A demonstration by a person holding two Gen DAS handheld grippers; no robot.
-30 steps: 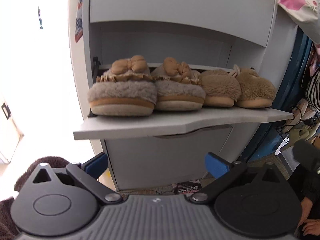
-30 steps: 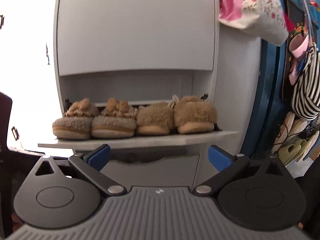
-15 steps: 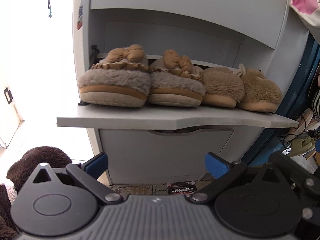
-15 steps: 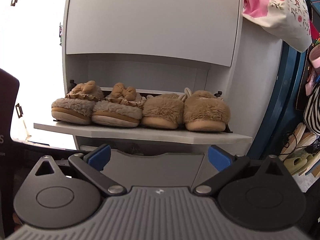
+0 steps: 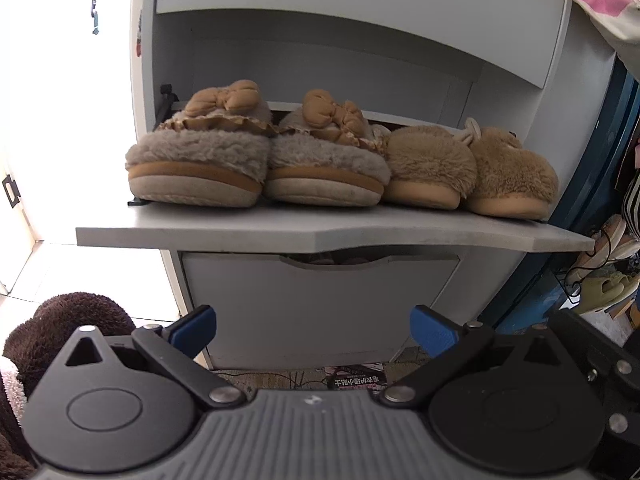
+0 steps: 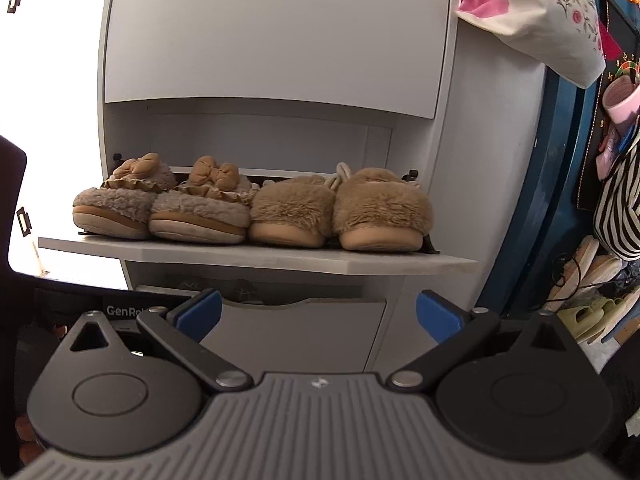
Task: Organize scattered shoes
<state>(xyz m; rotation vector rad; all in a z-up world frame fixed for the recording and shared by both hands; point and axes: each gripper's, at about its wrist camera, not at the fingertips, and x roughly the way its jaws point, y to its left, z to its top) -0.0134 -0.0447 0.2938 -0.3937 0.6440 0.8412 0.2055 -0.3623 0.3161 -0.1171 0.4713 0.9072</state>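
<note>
Closest to me, the left claw (image 5: 312, 330) is spread wide with nothing between its blue fingertips (image 5: 196, 326), and it hangs low in front of the cabinet's lower drawer front (image 5: 320, 300). The right claw (image 6: 318, 314) is just as wide apart and just as empty, held at about the same height before the same cabinet. Down by the left claw's left side a dark brown fuzzy bundle (image 5: 72, 328) sits on the floor, and a printed paper (image 5: 356, 378) lies at the foot of the cabinet.

Above the claws, the white shoe cabinet (image 6: 280, 40) has a flap shelf (image 5: 320, 232) folded out flat. Four slippers stand on it in one row, heels toward me, each touching its neighbour. At the shelf's left end is a grey fleecy slipper with a tan bow (image 5: 200, 164), with its twin (image 5: 324, 168) just beside it. Next comes a plain tan plush slipper (image 5: 428, 168), and the other tan plush slipper (image 5: 512, 178) stands at the shelf's right end. None of them overhangs the front edge.

Farther off to the right, beyond the cabinet, a blue wall (image 6: 560, 184) carries a floral cloth bag (image 6: 552, 12) and a striped garment (image 6: 620, 208), with pale sandals (image 6: 584, 312) piled on the floor beneath.
</note>
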